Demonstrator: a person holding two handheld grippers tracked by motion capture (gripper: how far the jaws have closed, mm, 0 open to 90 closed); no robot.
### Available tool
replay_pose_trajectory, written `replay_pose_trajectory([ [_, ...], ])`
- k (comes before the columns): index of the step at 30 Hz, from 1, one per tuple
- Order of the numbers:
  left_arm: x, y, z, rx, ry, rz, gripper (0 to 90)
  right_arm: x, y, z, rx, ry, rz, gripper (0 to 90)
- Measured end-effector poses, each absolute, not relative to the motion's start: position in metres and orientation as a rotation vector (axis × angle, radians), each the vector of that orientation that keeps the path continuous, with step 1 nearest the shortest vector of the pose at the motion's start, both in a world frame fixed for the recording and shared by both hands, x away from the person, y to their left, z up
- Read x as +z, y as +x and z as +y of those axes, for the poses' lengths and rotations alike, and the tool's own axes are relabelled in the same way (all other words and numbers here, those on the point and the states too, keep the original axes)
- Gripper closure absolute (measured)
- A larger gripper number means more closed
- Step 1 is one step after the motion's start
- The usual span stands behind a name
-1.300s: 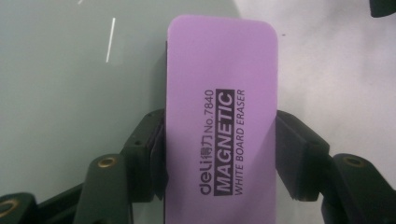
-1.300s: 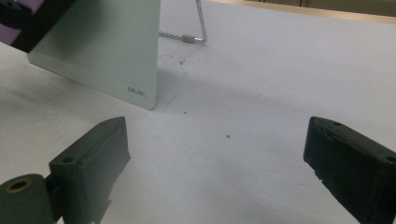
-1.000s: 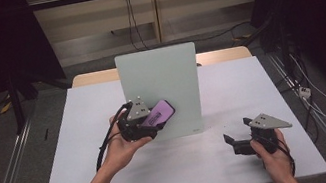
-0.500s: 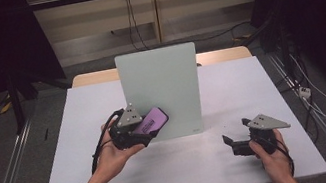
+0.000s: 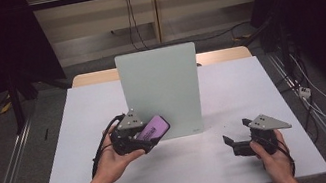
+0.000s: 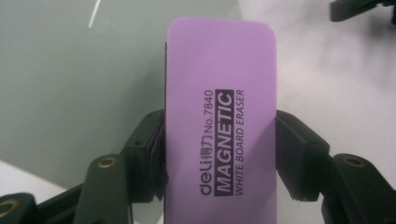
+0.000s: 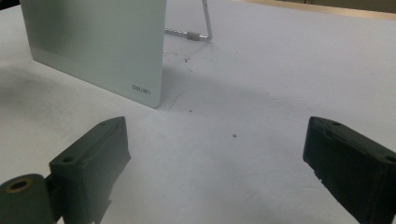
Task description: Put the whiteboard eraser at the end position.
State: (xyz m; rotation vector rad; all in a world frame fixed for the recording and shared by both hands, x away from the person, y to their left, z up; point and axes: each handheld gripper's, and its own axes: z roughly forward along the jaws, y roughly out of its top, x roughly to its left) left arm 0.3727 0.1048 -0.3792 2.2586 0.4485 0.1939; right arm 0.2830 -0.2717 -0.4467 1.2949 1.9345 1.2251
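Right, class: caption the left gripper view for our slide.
Left gripper clamps a purple eraser before the whiteboard.

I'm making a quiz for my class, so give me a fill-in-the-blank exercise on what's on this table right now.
1. The left gripper is shut on a purple ____ whose label reads MAGNETIC WHITE BOARD.
2. The right gripper has its jaws ____ with nothing between them.
3. The standing whiteboard is propped up from behind by a metal ____.
4. In the high view, the eraser is held near the whiteboard's lower ____ corner.

Missing words: eraser; open; stand; left
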Motion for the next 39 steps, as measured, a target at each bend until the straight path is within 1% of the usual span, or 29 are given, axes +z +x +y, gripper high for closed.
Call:
replay_pose_trajectory([
  [6, -0.382, 0.368, 0.1, 0.159, 2.304, 0.423, 40.6, -0.447, 0.285, -0.271, 1.217, 1.301, 1.934, 7.2],
  [10, -0.385, 0.367, 0.096, 0.1, 2.312, 0.402, 40.6, -0.448, 0.285, -0.27, 1.216, 1.301, 1.94, 7.1],
  [24, -0.394, 0.361, 0.077, 0.049, 2.396, 0.371, 40.5, -0.448, 0.283, -0.274, 1.234, 1.292, 1.943, 7.1],
  [28, -0.393, 0.361, 0.072, 0.061, 2.405, 0.354, 40.6, -0.448, 0.284, -0.274, 1.241, 1.304, 1.94, 7.1],
  [37, -0.4, 0.356, 0.058, 0.014, 2.458, 0.305, 40.5, -0.448, 0.287, -0.27, 1.244, 1.284, 1.953, 7.1],
  [38, -0.399, 0.354, 0.056, 0.043, 2.49, 0.307, 40.5, -0.448, 0.288, -0.27, 1.244, 1.283, 1.954, 7.1],
  [39, -0.402, 0.354, 0.054, 0.011, 2.469, 0.296, 40.5, -0.449, 0.288, -0.27, 1.239, 1.285, 1.954, 7.1],
])
